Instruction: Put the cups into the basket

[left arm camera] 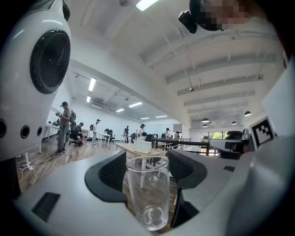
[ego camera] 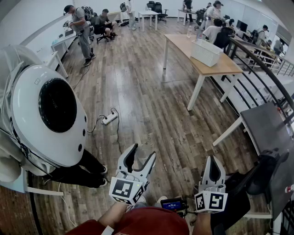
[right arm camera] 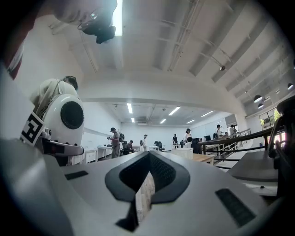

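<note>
Left claw (ego camera: 143, 152) stands wide, pads clamped on the wall of a clear glass cup (left arm camera: 147, 193), which is upright and carried in the air over the wooden floor (ego camera: 151, 105). Right claw (right arm camera: 148, 156) is closed with nothing in it. Risk: smooth glass held by two pads only, so a jolt or a slackened grip could let it slip and shatter. Power strip (ego camera: 109, 119) and its cable lie ahead, a trip hazard. Basket (ego camera: 205, 54) sits on the counter (ego camera: 181, 42), well apart; likely a long carry.

Bright, even ceiling strip lights (left arm camera: 146, 3) glare overhead; fisheye views bend and darken at edges.
</note>
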Available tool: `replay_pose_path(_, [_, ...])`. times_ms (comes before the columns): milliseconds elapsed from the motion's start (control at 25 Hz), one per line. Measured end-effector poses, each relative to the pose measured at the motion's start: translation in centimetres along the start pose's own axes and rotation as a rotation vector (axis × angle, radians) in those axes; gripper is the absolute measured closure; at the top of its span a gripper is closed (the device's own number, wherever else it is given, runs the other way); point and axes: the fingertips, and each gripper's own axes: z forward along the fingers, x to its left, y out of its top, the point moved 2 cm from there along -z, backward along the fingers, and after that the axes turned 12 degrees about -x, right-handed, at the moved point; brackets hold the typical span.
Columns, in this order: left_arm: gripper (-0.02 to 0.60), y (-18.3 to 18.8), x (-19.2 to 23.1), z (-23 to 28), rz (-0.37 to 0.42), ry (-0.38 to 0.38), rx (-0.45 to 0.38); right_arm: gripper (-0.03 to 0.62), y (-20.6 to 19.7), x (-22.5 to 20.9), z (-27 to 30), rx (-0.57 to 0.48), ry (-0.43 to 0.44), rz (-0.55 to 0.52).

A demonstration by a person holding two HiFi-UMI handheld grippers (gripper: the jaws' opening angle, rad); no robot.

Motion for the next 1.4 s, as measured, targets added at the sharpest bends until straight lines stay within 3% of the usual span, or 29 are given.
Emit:
replay_pose_path(1000, [0.298,-2.0,-6.1,3.0,-0.01,0.028,0.006,0.582,-2.0,-6.9,-1.5,0.025,0.017,0.057])
replay_pose_path(1400, [0.298,-2.2,-6.5,4.7,-0.01,0.024,0.003,0.582,-2.5,-8.5,-0.5,0.04,0.0,0.063])
